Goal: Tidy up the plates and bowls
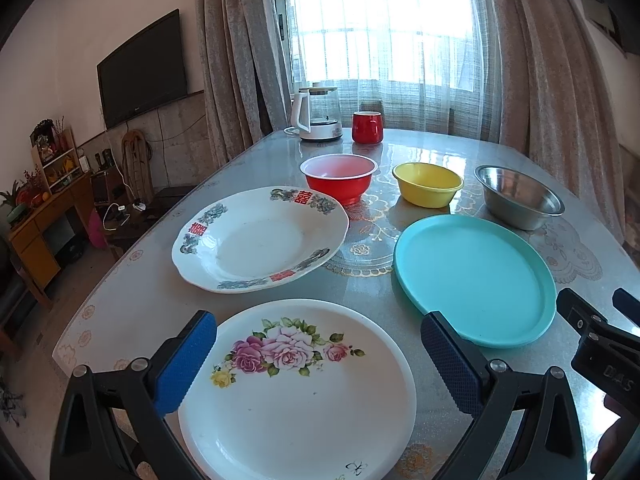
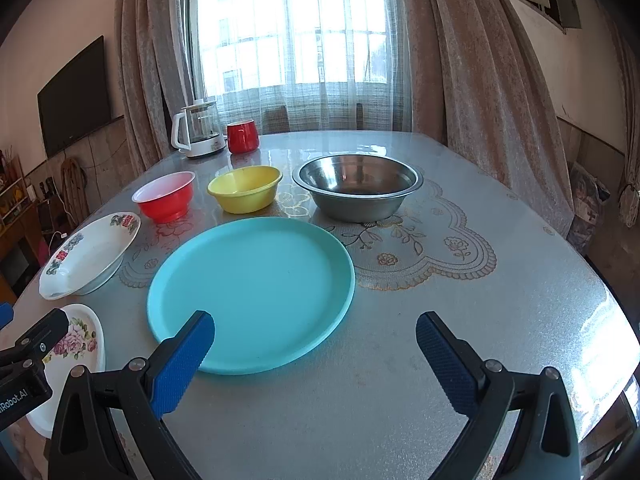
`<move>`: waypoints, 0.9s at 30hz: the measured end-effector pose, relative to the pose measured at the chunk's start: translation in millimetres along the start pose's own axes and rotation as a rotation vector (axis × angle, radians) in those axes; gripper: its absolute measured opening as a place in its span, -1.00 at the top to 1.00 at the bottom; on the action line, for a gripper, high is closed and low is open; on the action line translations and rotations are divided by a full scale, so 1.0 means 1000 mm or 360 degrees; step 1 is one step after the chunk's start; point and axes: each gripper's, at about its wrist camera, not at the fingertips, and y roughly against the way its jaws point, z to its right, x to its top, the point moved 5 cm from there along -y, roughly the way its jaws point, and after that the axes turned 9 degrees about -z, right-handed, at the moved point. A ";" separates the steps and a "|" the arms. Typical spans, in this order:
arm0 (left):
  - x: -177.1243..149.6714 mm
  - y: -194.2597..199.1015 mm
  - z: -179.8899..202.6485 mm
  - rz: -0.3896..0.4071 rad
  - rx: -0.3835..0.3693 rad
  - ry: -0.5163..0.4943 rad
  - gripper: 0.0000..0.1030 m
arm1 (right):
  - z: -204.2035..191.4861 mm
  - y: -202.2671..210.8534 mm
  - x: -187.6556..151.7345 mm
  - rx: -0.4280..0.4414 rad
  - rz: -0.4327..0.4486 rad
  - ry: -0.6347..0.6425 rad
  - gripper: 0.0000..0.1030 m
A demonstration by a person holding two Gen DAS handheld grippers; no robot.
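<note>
Plates: rose plate [image 1: 296,392] at near tabletop [image 2: 440,300] edge, under left tongs [image 1: 318,360], spread wide, empty, fingers astride plate. Teal plate [image 2: 252,292] centre; right tongs [image 2: 314,354] spread, empty, left finger [image 2: 182,364] over its near rim. Patterned plate [image 1: 260,236] left, red characters on rim. Red bowl [image 2: 166,196], yellow bowl [image 2: 245,188], steel bowl [image 2: 356,190] in row behind. Left tongs body reads "Robot.AI". Open room right of teal plate.

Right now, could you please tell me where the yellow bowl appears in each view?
Left wrist view: yellow bowl sits right of centre, in the upper half.
Right wrist view: yellow bowl sits left of centre, in the upper half.
Shared landmark: the red bowl stands immediately to its left in both.
</note>
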 end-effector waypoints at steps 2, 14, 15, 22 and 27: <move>0.000 0.000 0.001 -0.0004 -0.0007 -0.0002 -0.99 | -0.001 -0.001 0.000 -0.0003 -0.0005 0.0006 -0.99; -0.002 -0.001 0.007 -0.0009 -0.0015 -0.0039 -0.99 | 0.003 -0.006 -0.001 0.0009 -0.0026 -0.0005 -0.99; -0.002 -0.001 0.008 -0.0011 -0.0018 -0.0045 -0.99 | 0.004 -0.007 -0.001 0.0008 -0.0027 -0.0006 -0.99; 0.000 0.000 0.011 -0.0005 -0.0017 -0.0062 -0.99 | 0.008 -0.007 -0.001 0.0010 -0.0029 -0.0022 -0.99; 0.003 0.001 0.014 -0.0001 -0.0036 -0.0092 -0.99 | 0.011 -0.010 -0.002 0.0025 -0.0052 -0.0039 -0.99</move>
